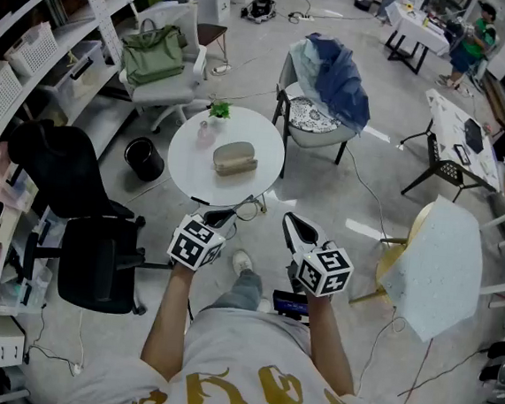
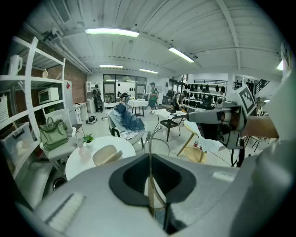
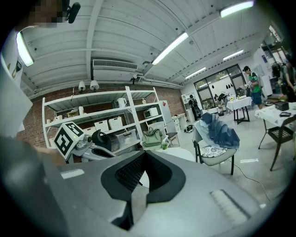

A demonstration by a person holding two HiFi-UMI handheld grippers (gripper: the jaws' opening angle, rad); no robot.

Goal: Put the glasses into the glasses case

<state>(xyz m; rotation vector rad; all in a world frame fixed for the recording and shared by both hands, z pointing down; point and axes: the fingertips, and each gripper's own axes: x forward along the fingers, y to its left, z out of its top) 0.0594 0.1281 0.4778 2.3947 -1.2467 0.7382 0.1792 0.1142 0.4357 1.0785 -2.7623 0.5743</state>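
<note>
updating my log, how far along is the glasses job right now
Done: the glasses are picked up, clamped in the left hand-held gripper. In hand: they hang short of the round table. Left: getting them into the glasses case lying on that table. The right hand-held gripper is shut, empty.

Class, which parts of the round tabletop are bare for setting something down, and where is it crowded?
Bare: the near-left stretch of the table between case and rim, and the far-right edge beyond the case. Crowded: the far-left side, where plant and bottle stand beside the case.
</note>
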